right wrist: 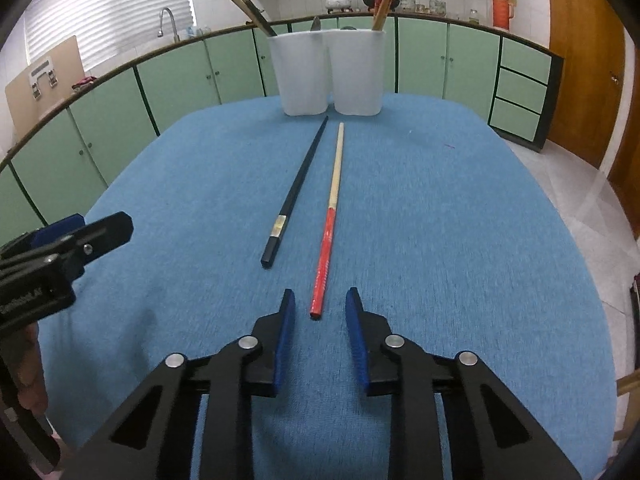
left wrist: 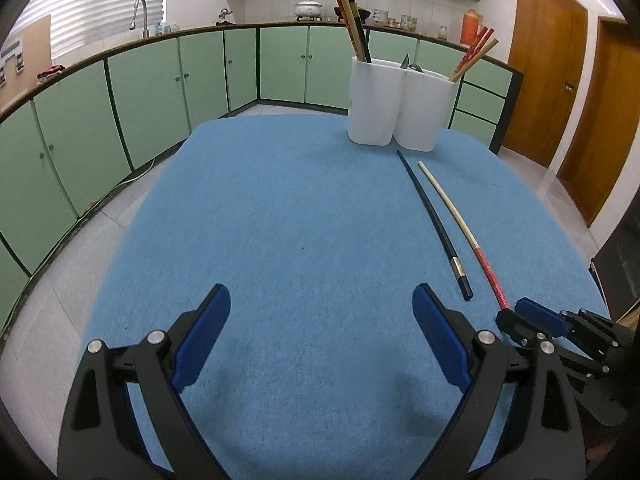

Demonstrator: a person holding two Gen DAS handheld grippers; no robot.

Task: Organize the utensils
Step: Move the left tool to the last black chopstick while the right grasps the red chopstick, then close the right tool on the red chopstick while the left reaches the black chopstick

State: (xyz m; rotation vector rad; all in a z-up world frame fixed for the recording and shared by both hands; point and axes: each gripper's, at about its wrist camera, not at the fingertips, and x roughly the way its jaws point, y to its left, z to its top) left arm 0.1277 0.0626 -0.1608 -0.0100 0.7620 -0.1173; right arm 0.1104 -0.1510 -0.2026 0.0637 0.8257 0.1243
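Note:
Two loose chopsticks lie side by side on the blue cloth [right wrist: 440,220]: a black chopstick [right wrist: 296,192] [left wrist: 436,224] and a cream chopstick with a red handle [right wrist: 326,248] [left wrist: 486,266]. My right gripper [right wrist: 320,296] [left wrist: 516,314] is low over the cloth, its jaws narrowly apart with the red handle's near end between the tips, pads not touching it. My left gripper [left wrist: 320,300] [right wrist: 80,228] hovers wide open to the left, holding nothing. Behind the chopsticks stands a white holder [right wrist: 332,76] [left wrist: 400,104] with chopsticks upright in it.
Green kitchen cabinets run behind and to the left of the table, with a sink tap [left wrist: 140,16] and a pot [left wrist: 308,6] on the counter. Wooden doors [left wrist: 548,64] are at the right. The table edge drops to a tiled floor [right wrist: 580,184].

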